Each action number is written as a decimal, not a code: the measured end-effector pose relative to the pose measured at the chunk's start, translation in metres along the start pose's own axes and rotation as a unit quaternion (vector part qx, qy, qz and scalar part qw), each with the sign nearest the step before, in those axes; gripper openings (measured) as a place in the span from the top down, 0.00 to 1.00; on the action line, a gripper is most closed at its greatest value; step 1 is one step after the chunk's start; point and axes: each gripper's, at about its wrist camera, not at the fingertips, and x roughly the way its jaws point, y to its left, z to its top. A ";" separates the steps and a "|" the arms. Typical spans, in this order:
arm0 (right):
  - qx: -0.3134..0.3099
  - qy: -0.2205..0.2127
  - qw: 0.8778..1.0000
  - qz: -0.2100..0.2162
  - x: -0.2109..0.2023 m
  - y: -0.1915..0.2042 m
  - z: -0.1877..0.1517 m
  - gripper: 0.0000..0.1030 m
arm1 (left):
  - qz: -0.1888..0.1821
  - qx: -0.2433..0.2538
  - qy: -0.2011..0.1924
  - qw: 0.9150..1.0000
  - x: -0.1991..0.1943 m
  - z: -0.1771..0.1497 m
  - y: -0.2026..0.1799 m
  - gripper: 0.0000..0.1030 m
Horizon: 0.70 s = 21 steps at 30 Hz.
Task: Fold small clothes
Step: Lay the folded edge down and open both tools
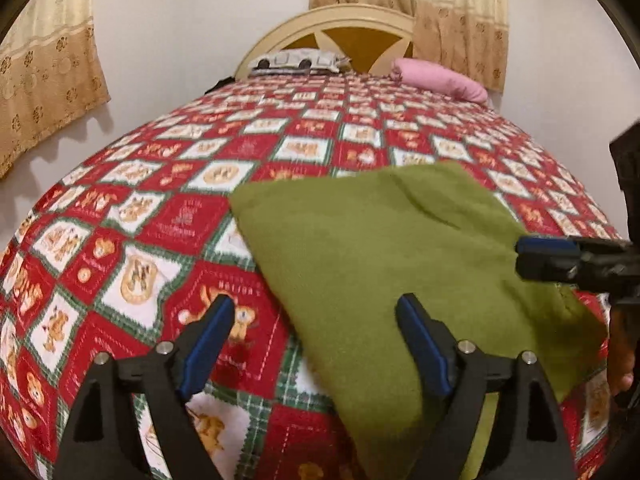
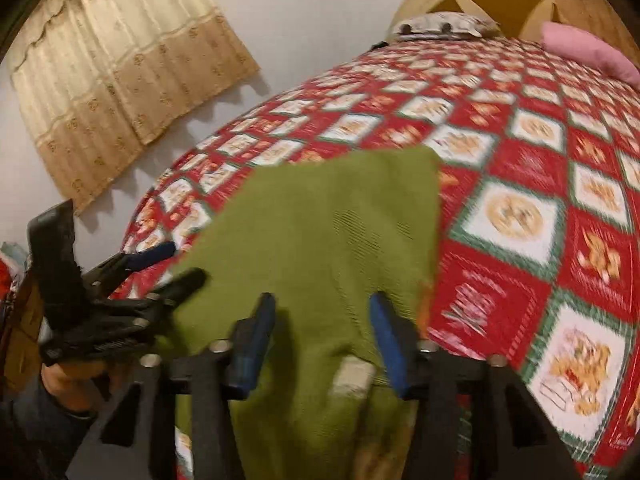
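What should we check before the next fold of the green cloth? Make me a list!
1. Green cloth lies on the bed quilt: ok.
2. Left gripper open, nothing pinched: ok.
3. Right gripper open over the cloth's near edge, not pinching: ok.
4. White tag tucked out of sight: not ok, it shows.
5. Cloth smooth: not ok, a crease runs near its far side.
6. Near edges lined up: cannot tell, the fingers hide them.

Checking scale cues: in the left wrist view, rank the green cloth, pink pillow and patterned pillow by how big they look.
1. green cloth, nearest the camera.
2. pink pillow.
3. patterned pillow, only slightly smaller; both far, so unsure.
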 end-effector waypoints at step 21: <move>0.039 -0.055 0.998 -0.011 -0.039 0.016 -0.014 0.46 | 0.027 -0.025 -0.040 0.999 -0.052 -0.009 0.004 0.00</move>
